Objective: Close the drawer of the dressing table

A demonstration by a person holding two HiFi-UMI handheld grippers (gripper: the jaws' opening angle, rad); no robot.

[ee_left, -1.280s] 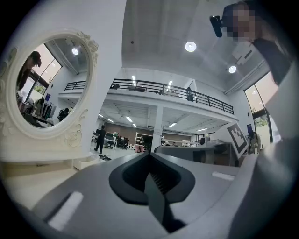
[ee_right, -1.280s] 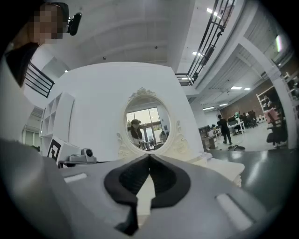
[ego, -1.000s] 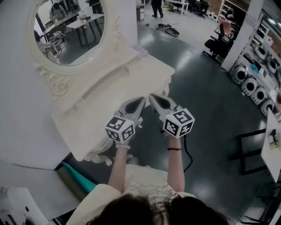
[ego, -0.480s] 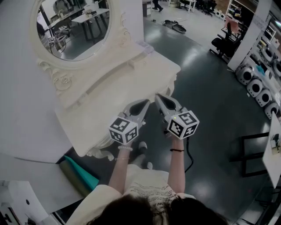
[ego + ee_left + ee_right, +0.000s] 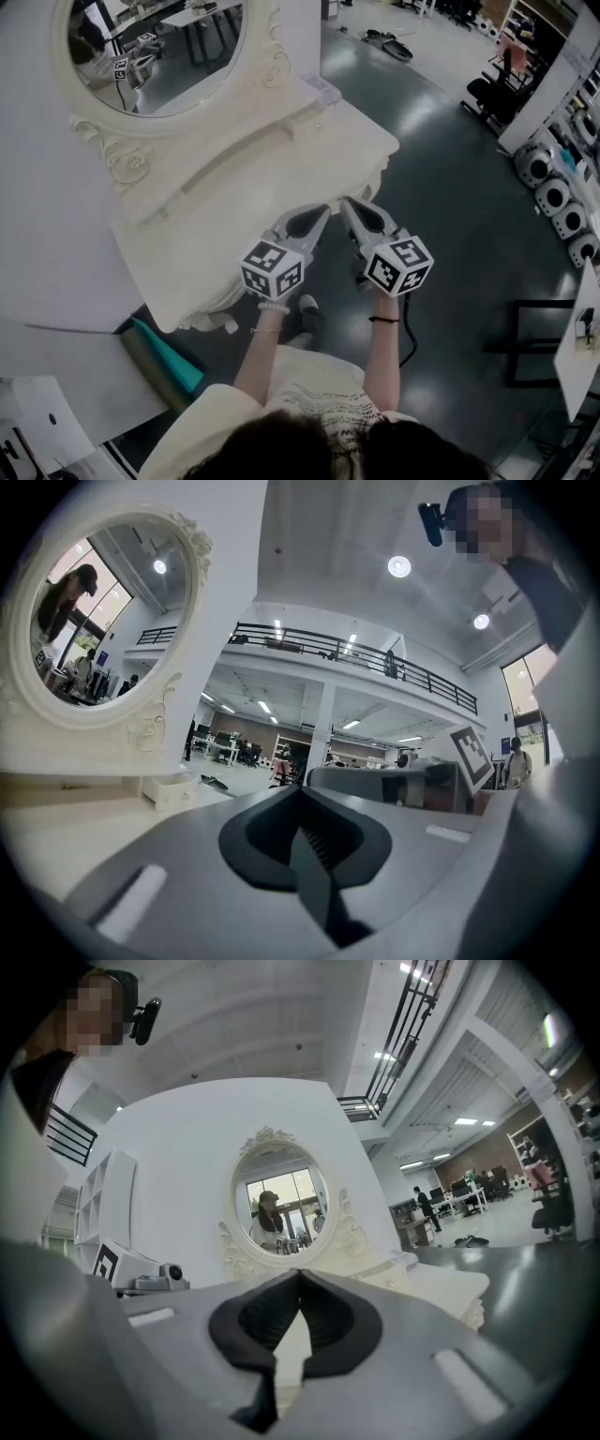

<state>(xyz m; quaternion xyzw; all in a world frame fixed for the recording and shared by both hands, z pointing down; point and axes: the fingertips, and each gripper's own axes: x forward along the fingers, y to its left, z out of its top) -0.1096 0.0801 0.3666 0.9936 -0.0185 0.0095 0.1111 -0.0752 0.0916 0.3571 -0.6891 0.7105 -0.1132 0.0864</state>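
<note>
Tongs are held in both hands, side by side, just off the front edge of the cream dressing table (image 5: 281, 178). The jaws of the left gripper (image 5: 323, 212) are pressed together, and nothing is held between them. The jaws of the right gripper (image 5: 346, 202) are shut tight too, with nothing in them. The two tips are kept close to each other. An oval mirror (image 5: 150, 47) is set at the back of the table. A little drawer (image 5: 319, 91) is seen on the table top's far right end, and its front looks pushed in.
</note>
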